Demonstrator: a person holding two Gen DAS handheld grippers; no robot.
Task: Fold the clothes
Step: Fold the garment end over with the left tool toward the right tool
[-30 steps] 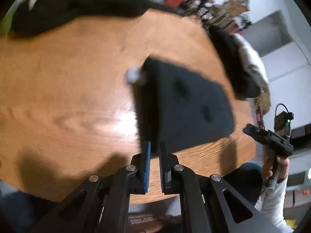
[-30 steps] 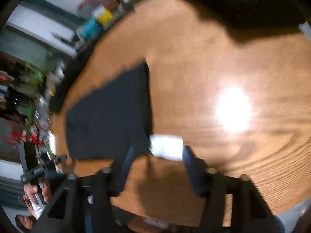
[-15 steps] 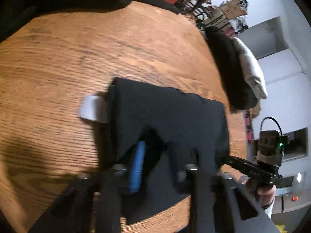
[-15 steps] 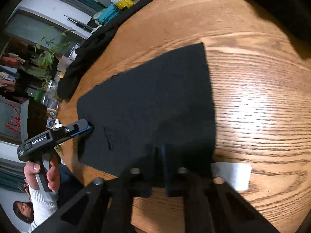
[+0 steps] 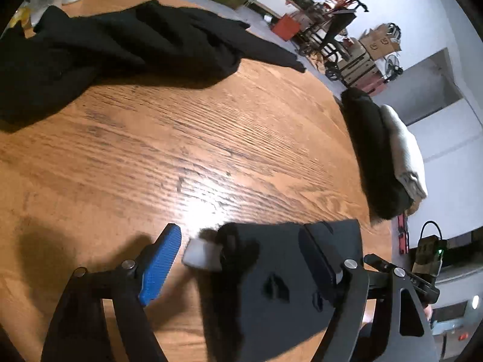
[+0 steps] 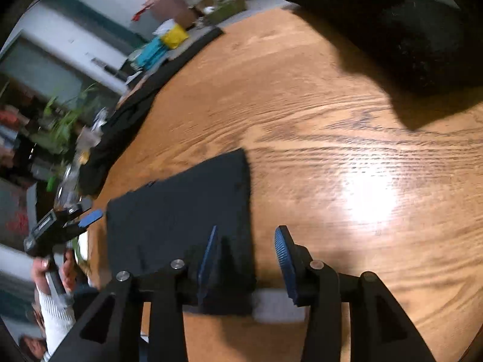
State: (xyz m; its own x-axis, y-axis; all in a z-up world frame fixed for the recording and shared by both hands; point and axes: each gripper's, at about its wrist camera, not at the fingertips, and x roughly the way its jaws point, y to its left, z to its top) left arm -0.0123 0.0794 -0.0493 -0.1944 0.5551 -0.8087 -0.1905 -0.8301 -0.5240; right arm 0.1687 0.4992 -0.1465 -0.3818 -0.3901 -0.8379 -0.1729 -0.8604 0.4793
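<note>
1. Both hand-held grippers, left (image 5: 238, 259) and right (image 6: 246, 256), have released the folded black garment (image 6: 181, 211); jaws opening, spread.
2. Garment lies near the tabletop (image 5: 181, 150) edge closest to the person.
3. Risk: retreating fingers snag fabric, undoing the fold.

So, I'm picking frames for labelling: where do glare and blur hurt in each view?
Left wrist view: a white glare patch on the wooden table just above the folded black garment, whose near edge is smeared. Right wrist view: stronger glare at right, and the room background is motion-blurred.
</note>
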